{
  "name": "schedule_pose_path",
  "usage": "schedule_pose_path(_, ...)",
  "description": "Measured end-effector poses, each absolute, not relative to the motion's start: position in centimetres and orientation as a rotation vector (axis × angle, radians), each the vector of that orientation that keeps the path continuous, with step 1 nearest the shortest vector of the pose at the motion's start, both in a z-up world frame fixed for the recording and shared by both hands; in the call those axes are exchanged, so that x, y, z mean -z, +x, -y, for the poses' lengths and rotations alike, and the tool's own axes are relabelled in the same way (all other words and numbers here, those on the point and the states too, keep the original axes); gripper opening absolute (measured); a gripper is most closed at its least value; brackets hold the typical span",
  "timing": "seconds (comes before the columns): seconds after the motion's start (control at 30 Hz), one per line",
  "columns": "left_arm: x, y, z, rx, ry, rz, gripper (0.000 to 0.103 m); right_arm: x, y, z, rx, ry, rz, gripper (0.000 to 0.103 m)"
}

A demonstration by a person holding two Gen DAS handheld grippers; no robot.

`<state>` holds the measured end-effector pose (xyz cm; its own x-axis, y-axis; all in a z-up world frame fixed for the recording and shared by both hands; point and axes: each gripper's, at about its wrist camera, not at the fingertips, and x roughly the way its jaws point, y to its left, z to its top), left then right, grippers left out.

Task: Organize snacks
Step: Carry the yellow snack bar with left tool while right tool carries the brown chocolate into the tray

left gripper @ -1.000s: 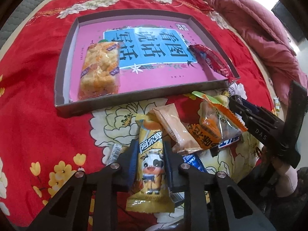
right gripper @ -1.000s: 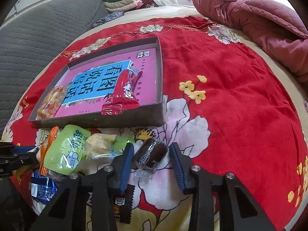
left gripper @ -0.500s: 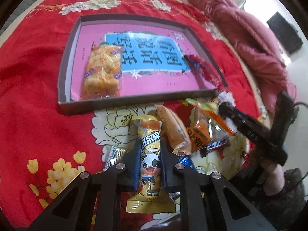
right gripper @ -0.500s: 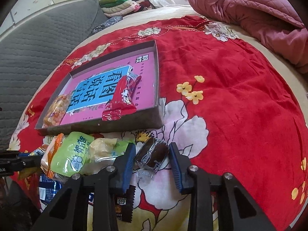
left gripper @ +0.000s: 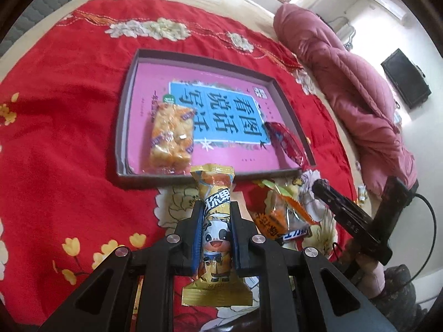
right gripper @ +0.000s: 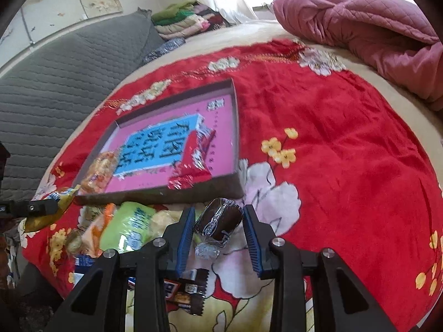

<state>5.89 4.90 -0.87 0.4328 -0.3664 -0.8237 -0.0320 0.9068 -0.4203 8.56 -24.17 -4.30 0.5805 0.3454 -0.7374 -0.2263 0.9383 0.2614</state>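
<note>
While left gripper [left gripper: 215, 231] pinches cow-print snack [left gripper: 216, 238], tray [left gripper: 121, 127] beyond

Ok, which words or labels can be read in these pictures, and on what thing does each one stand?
"看图说话写话": big black characters on the blue panel of the pink sheet inside the box.
"尔卑", only partly legible: on the yellow cow packet in the left tongs.
Too blurred or small to read: green packet, orange packet, blue bar, the sheet's small print.
</note>
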Motion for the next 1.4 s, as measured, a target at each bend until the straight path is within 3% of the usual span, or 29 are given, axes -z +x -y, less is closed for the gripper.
schedule_pose_path(0.6, 0.8, 7.3, -4.9, 0.174, -0.392, -1.085, 0.018, 1.5, 8.8, 21.8, -0.422, 0.150, -0.780, 0.036)
schedule_pose_path(1.4, 2.9, 11.9, -2.8, 0.136, -0.350, -1.086, 0.018, 4.4, 13.5, 19.8, -0.411, 0.113, -0.797, 0.036)
